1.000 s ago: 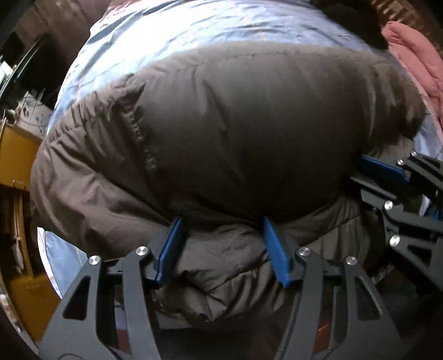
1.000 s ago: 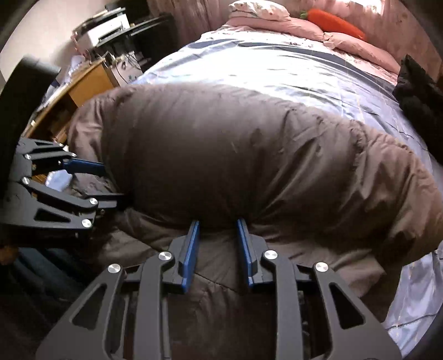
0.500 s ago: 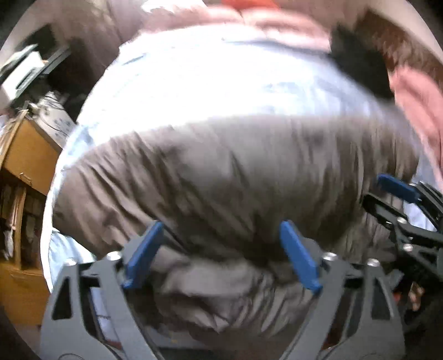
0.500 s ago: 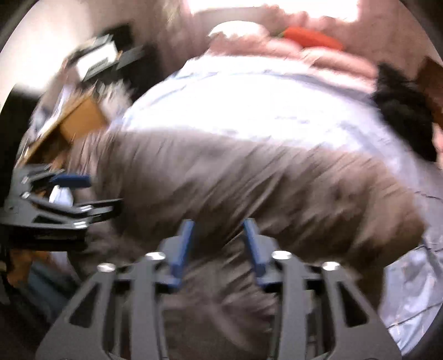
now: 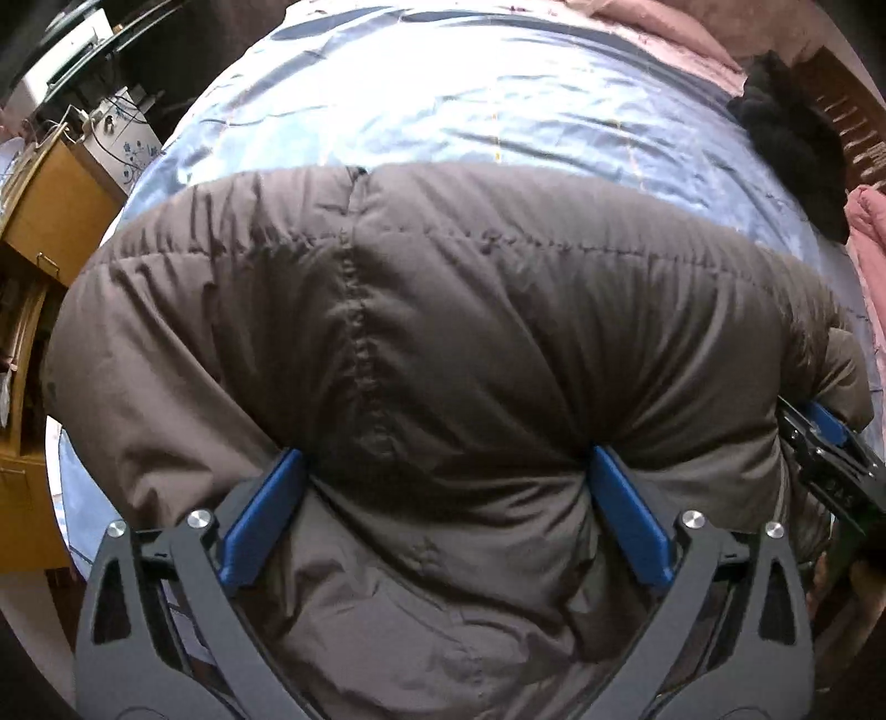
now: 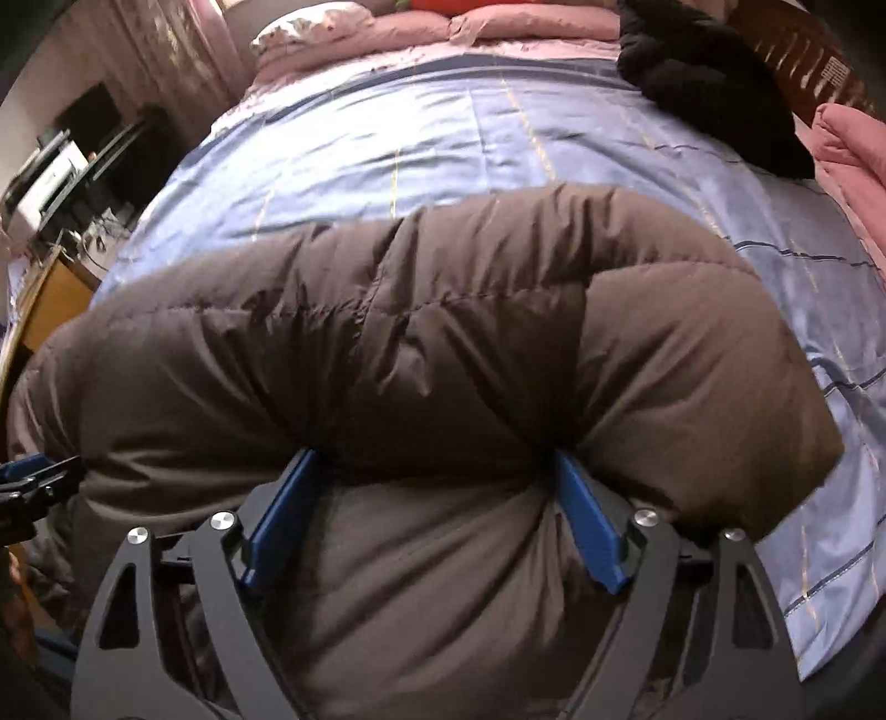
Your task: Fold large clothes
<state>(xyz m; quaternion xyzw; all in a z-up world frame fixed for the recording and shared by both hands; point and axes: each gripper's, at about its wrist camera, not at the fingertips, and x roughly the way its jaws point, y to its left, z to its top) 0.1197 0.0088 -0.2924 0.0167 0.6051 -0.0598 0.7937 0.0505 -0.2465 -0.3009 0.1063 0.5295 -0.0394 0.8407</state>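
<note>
A puffy brown down jacket (image 5: 443,332) lies folded in a thick roll across the near part of a bed with a light blue sheet (image 5: 443,99). It also fills the right wrist view (image 6: 443,343). My left gripper (image 5: 446,465) is open, its blue pads spread wide with the jacket's near fold bulging between them. My right gripper (image 6: 434,459) is open in the same way on the jacket's near edge. The right gripper shows at the right edge of the left wrist view (image 5: 830,459), the left gripper at the left edge of the right wrist view (image 6: 33,482).
A black garment (image 6: 709,77) lies at the bed's far right. Pink bedding (image 6: 443,33) and an orange pillow sit at the head. A folded pink quilt (image 6: 853,144) is at the right. A wooden cabinet (image 5: 50,210) and a desk with a printer (image 6: 50,183) stand left of the bed.
Both grippers have opened wide; a second ago their pads were pinched close on the jacket's edge. The jacket has dropped from lifted to lying on the bed.
</note>
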